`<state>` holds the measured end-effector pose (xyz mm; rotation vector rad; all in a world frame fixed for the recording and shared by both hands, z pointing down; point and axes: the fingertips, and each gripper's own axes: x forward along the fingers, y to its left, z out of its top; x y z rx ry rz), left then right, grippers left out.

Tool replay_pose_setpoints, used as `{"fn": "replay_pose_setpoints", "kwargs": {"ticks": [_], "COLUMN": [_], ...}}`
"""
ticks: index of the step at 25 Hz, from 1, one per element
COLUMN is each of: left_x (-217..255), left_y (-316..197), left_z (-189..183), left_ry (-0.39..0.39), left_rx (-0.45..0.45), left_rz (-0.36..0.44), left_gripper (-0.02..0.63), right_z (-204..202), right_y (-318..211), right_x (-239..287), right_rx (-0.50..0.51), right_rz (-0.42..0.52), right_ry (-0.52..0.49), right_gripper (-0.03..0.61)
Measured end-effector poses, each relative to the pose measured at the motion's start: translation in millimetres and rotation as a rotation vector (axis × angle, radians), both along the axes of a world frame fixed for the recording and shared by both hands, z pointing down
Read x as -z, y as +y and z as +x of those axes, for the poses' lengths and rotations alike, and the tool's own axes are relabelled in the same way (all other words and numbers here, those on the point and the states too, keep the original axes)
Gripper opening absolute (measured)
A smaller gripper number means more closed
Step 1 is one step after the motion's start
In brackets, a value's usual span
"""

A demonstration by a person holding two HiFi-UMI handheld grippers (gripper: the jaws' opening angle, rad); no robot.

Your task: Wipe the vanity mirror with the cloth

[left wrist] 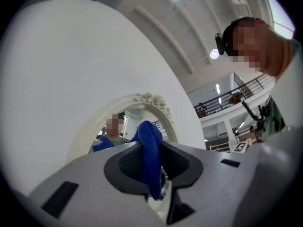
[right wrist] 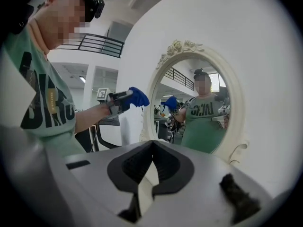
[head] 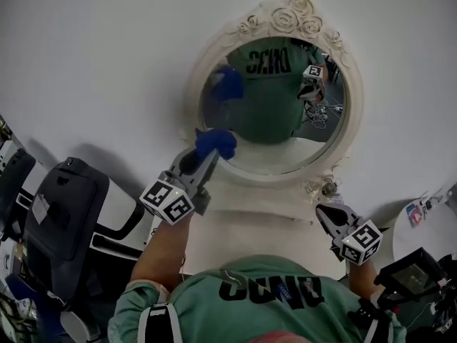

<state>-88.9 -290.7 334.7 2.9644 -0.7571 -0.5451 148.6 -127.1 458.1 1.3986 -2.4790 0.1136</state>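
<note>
The oval vanity mirror point(head: 275, 95) in a cream, rose-carved frame point(head: 285, 20) stands against the white wall. My left gripper point(head: 207, 154) is shut on a blue cloth point(head: 216, 142), held at the lower left edge of the glass; I cannot tell whether the cloth touches it. In the left gripper view the cloth point(left wrist: 150, 148) hangs bunched between the jaws, with the mirror point(left wrist: 124, 126) beyond. My right gripper point(head: 327, 214) is low at the right, below the frame, shut with nothing in it. The right gripper view shows its closed jaws point(right wrist: 151, 163), the mirror point(right wrist: 199, 110) and the cloth point(right wrist: 138, 97).
The mirror rests on a white vanity top point(head: 243, 238). A black office chair point(head: 68, 206) stands at the left. At the lower right are a round white table point(head: 437, 234) and a black device point(head: 414, 274). The person's green shirt point(head: 271, 299) fills the bottom edge.
</note>
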Motion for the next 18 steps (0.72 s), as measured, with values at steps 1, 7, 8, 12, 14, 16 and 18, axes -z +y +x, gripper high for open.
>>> {"fn": "replay_pose_setpoints", "kwargs": {"ticks": [1,7,8,12,14,16,18], "left_x": [20.2,111.1,117.6,130.4,137.0,144.3,151.3], "left_y": [-4.8,-48.0,-57.7,-86.7,-94.3,-101.5,-106.0], "left_z": [10.4,71.3,78.8,96.4,102.5,110.2,119.5], "left_ry": [-0.014,-0.219,-0.259,-0.351,-0.361,-0.359,-0.355], "left_rx": [0.044,0.354,0.408,0.533,0.561,0.575,0.574], "left_rz": [0.053,0.323,0.352,0.412,0.431,0.445,0.458], "left_gripper": [0.094,0.095,0.095,0.094,0.095,0.094,0.095], "right_z": [11.6,64.7,69.8,80.5,84.1,88.8,92.7], "right_y": [1.1,0.7,1.4,1.4,0.5,-0.6,-0.5], "right_x": [2.4,4.5,3.7,-5.2,-7.4,-8.2,-9.0], "right_rx": [0.009,-0.01,-0.018,-0.041,-0.056,-0.075,-0.093], "right_rz": [0.006,0.046,0.047,0.037,0.034,0.034,0.034], "right_ry": [-0.001,-0.073,-0.081,-0.097,-0.099,-0.105,-0.11], "right_gripper": [0.012,0.012,0.012,0.012,0.012,0.012,0.012]}}
